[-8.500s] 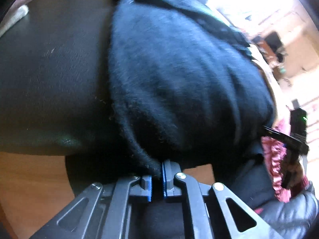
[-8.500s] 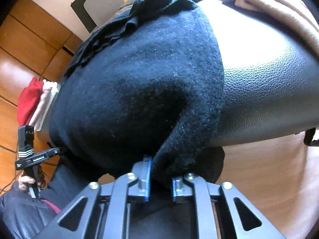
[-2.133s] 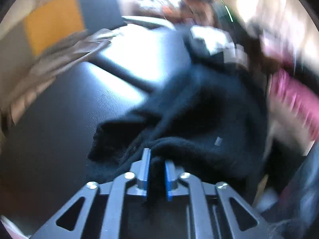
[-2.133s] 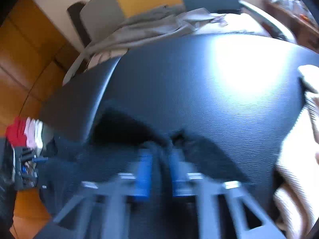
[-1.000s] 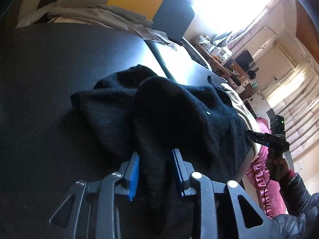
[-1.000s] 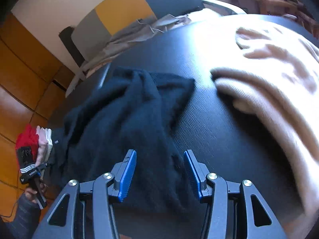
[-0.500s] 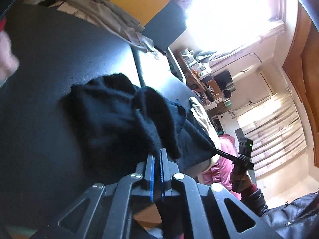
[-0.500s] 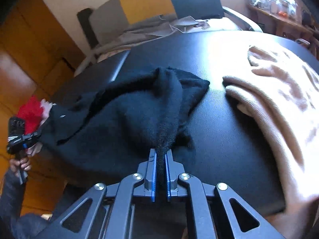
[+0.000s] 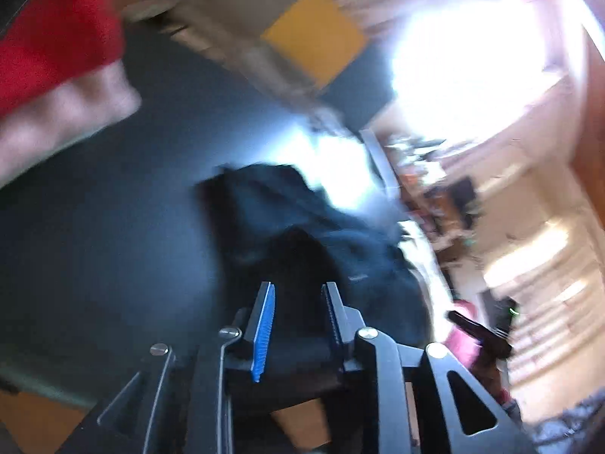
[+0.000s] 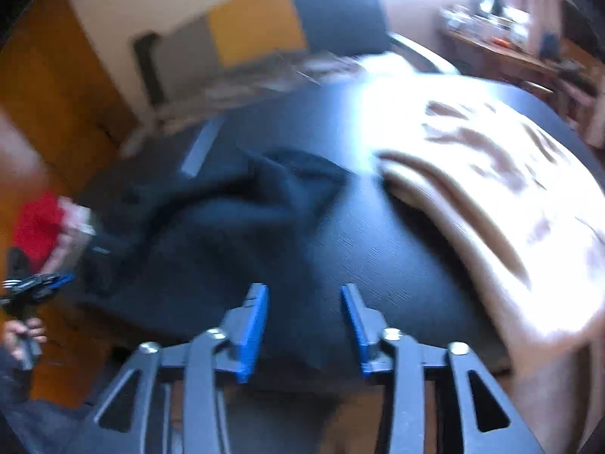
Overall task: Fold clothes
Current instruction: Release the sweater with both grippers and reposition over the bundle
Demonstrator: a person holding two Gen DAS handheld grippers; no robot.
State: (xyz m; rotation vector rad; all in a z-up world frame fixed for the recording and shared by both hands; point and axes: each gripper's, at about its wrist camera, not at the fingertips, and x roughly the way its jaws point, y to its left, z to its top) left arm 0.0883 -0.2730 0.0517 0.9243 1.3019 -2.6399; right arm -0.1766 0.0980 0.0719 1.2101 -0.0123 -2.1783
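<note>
Both frames are pretty blurry, but the black knit garment (image 10: 211,234) is lying bunched up on the black bench (image 10: 397,257), spilling over the near edge toward 7 o'clock in the right wrist view. A beige sweater (image 10: 491,196) sits at about 2 o'clock, close beside it but apart as far as the blur lets on.

The left hand-held gripper (image 9: 298,302) has its jaws opening, pads apart, with dark fabric showing behind the gap but nothing pinched. Same story for the right hand-held gripper (image 10: 304,302): jaws opening, nothing clamped.

The garment looks soft, floppy and light, probably a bit fuzzy so it shouldn't slip. Best bet is pinching an edge or corner at the near hem, one per side.
</note>
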